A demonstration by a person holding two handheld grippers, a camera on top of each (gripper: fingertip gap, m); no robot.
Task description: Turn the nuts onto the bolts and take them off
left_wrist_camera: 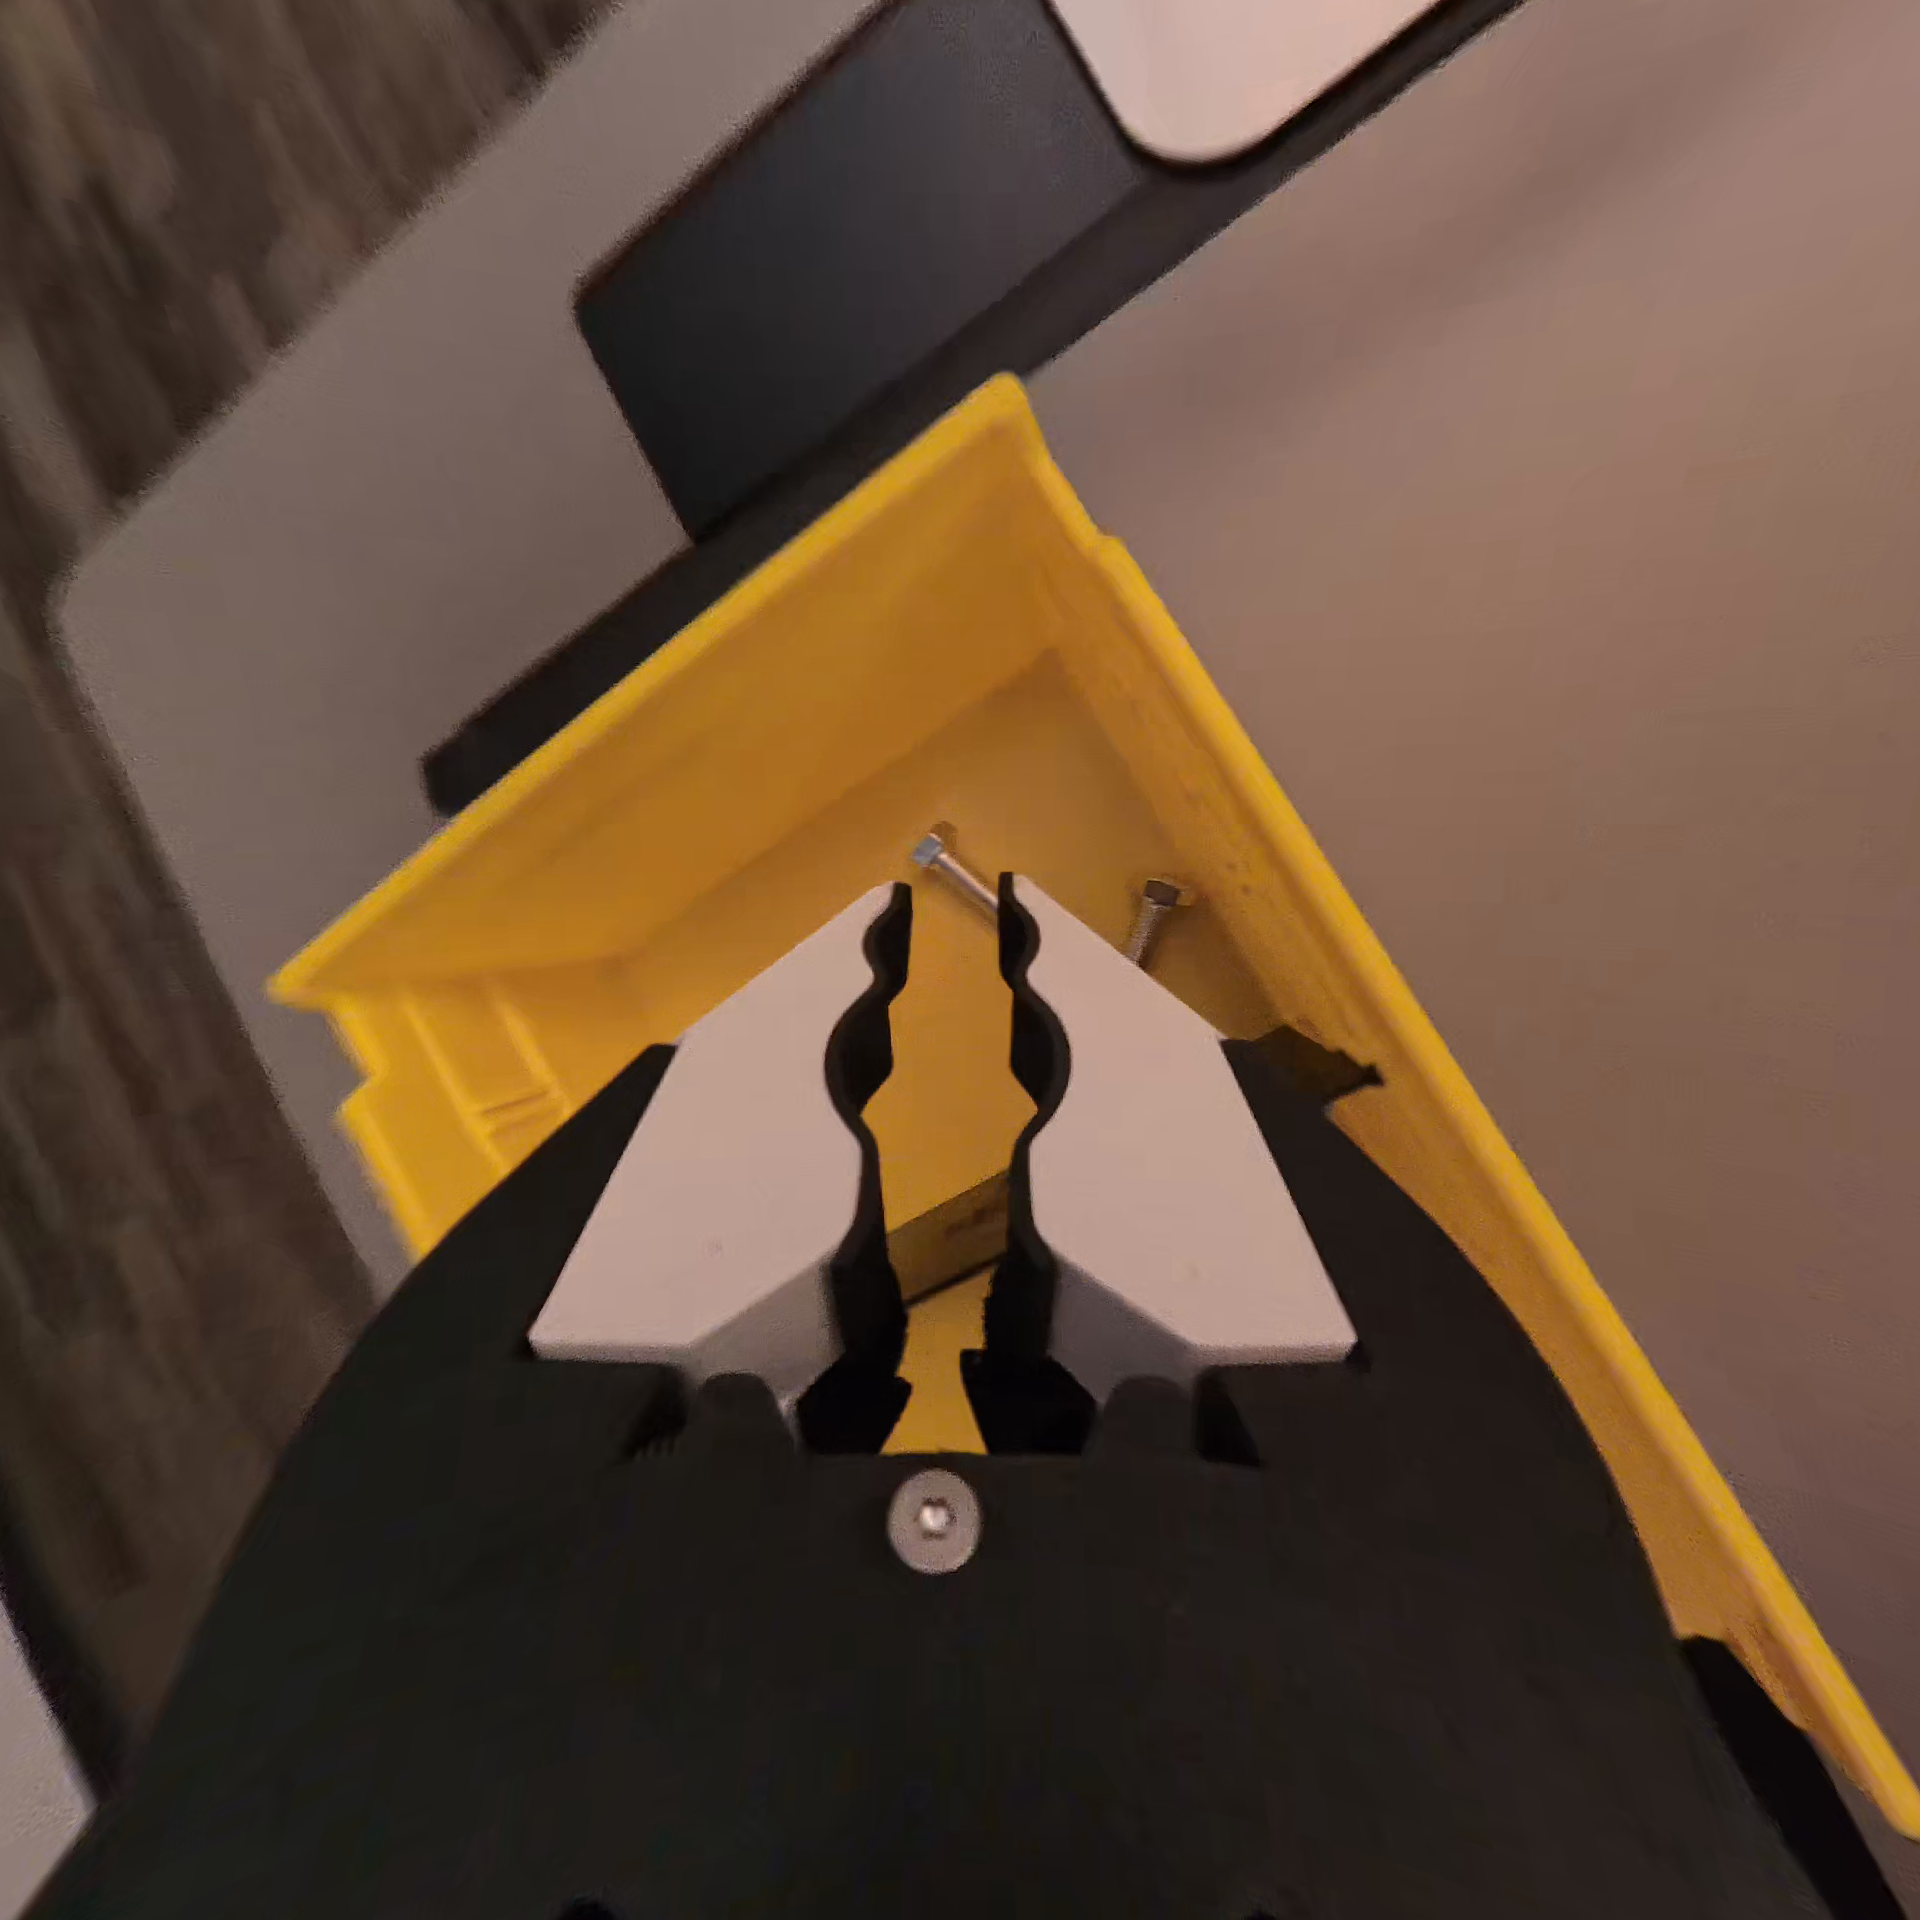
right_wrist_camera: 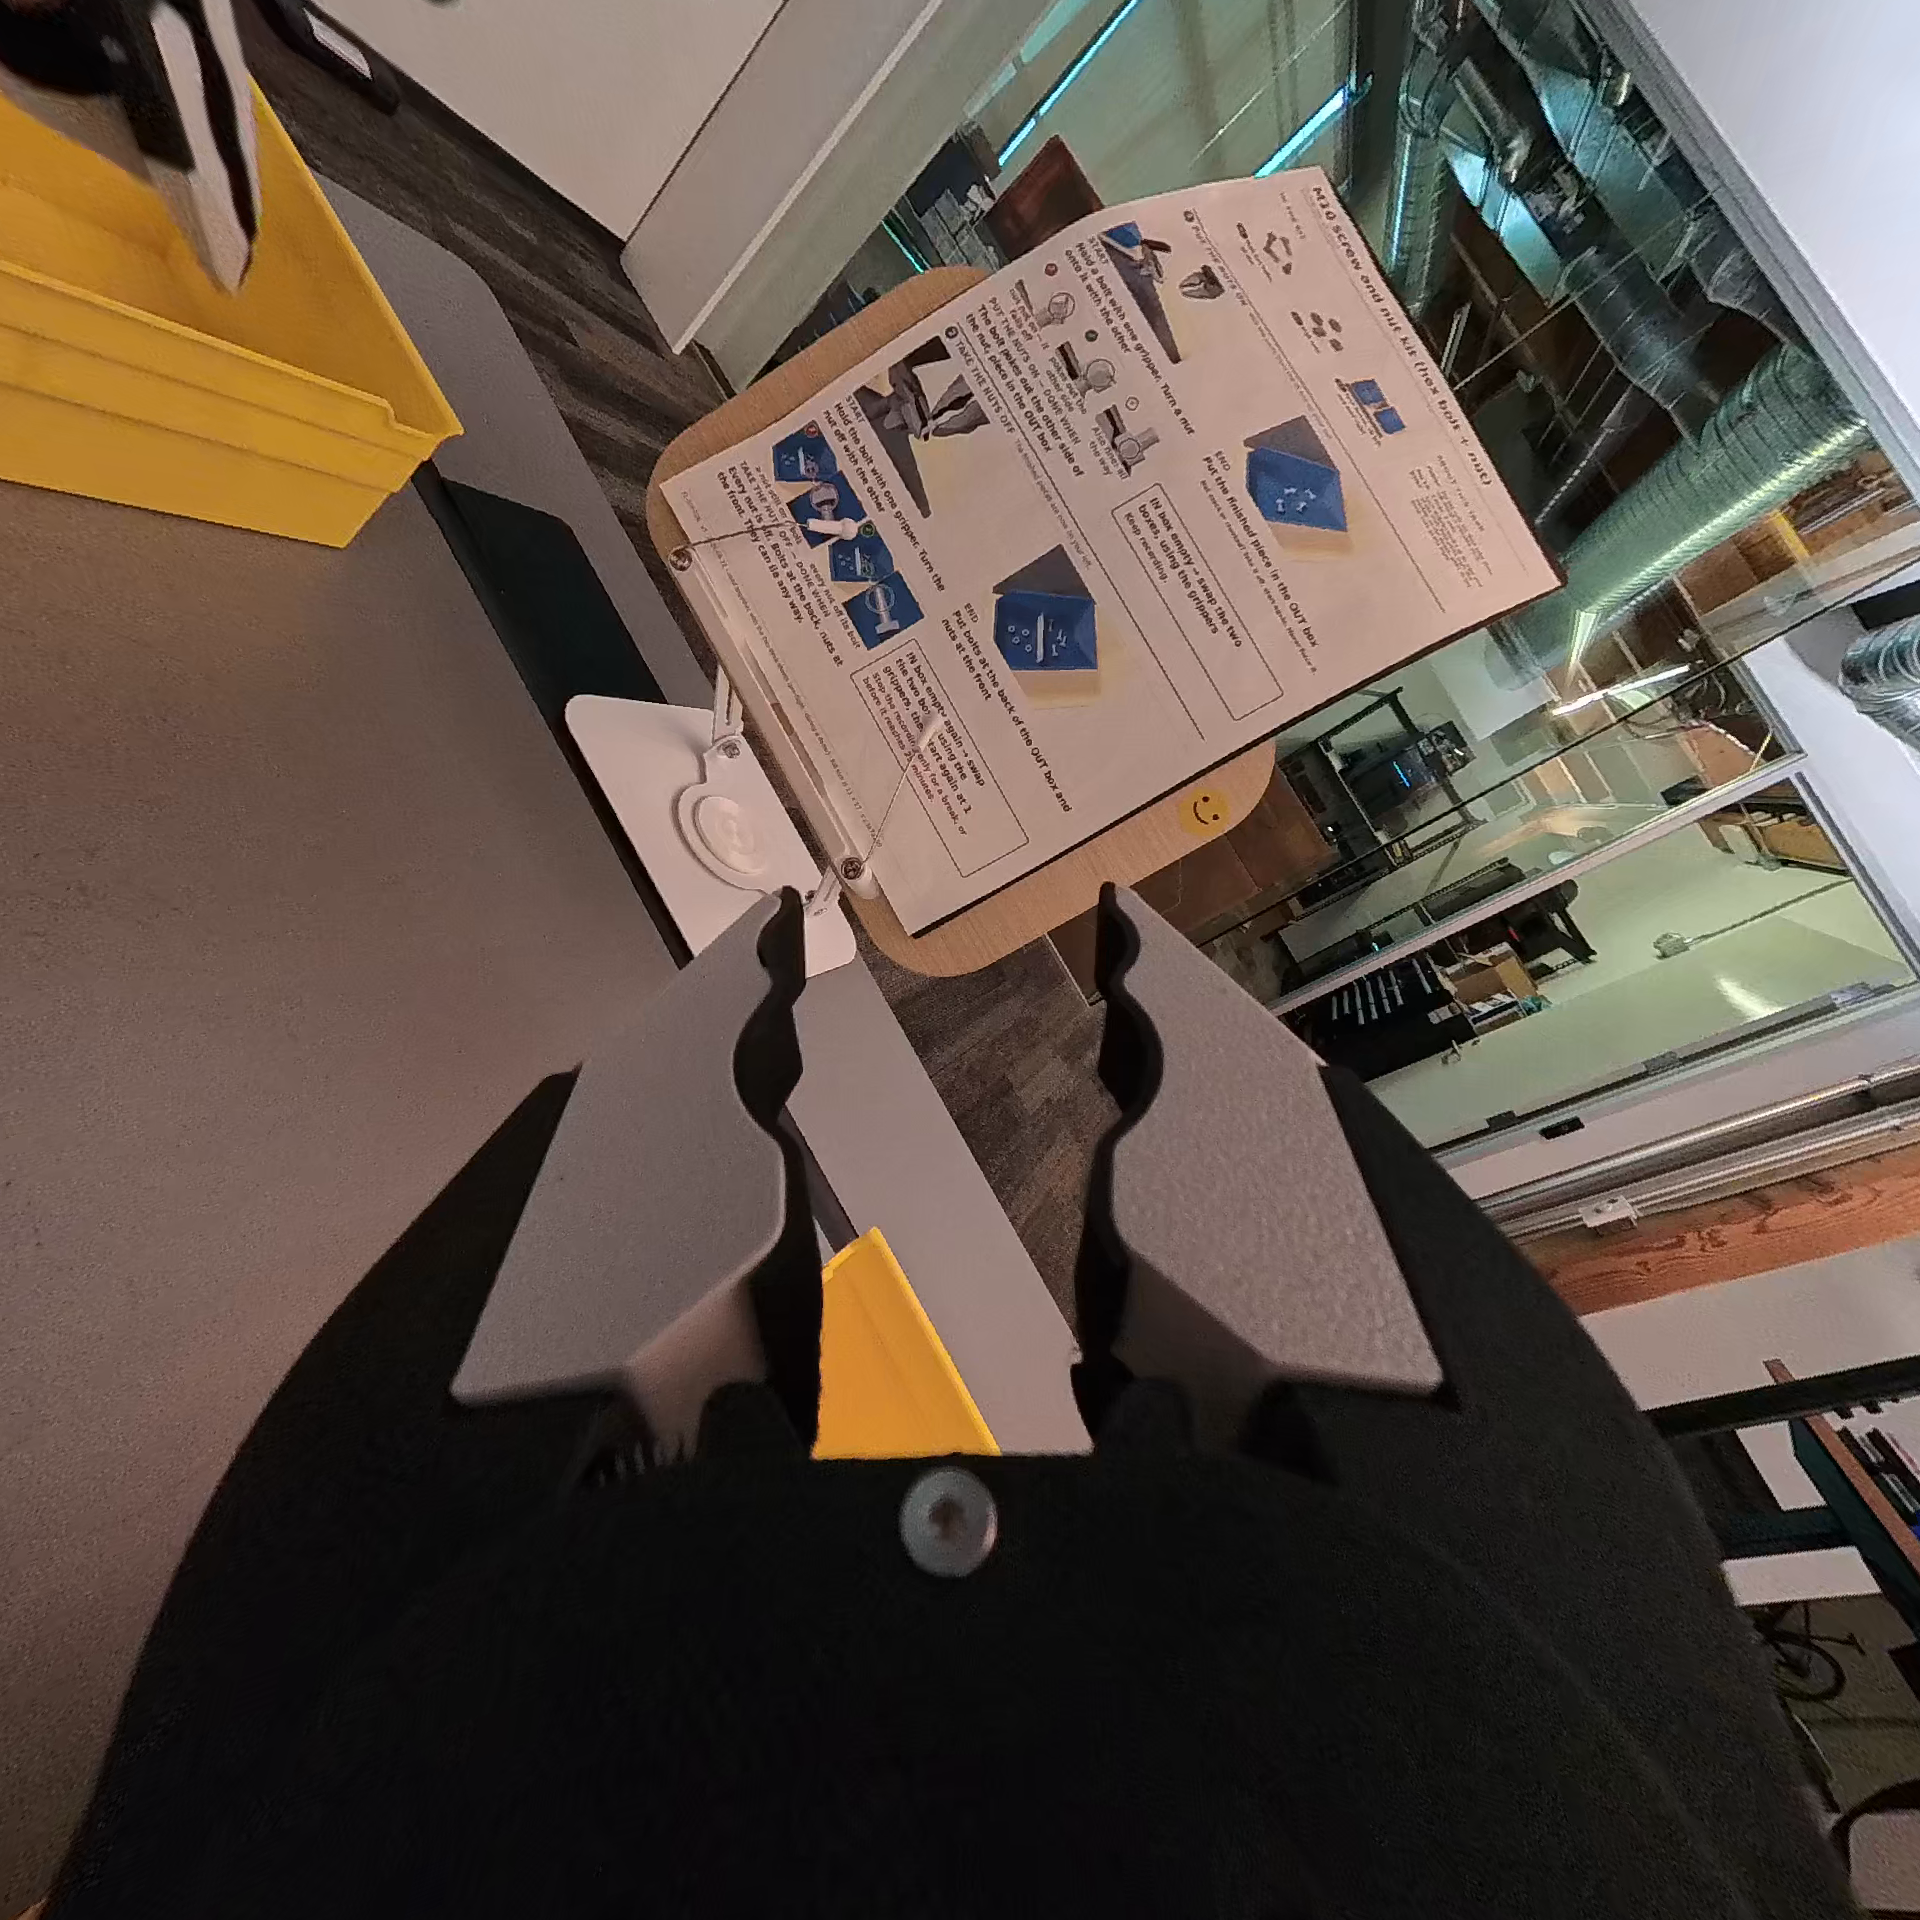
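In the left wrist view, two silver hex bolts lie in the far corner of a yellow bin [left_wrist_camera: 727, 790]. One bolt [left_wrist_camera: 935, 852] is just past my fingertips and partly hidden behind the right finger. The other bolt [left_wrist_camera: 1148, 920] leans by the bin's right wall. My left gripper [left_wrist_camera: 953, 891] hangs over the bin, its jaws a narrow gap apart with nothing between them. No nut shows. My right gripper [right_wrist_camera: 948, 902] is wide open and empty, held above the table edge. The left gripper [right_wrist_camera: 223, 239] also shows in the right wrist view, over the yellow bin [right_wrist_camera: 208, 416].
A second yellow bin [right_wrist_camera: 894, 1351] shows low between my right fingers. An instruction sheet [right_wrist_camera: 1143, 520] stands on a wooden board with a white base [right_wrist_camera: 675, 810] at the grey table's far edge. A black block [left_wrist_camera: 831, 312] lies behind the first bin. Carpet floor and glass walls lie beyond. Tip to tip, the grippers are about 45 cm apart.
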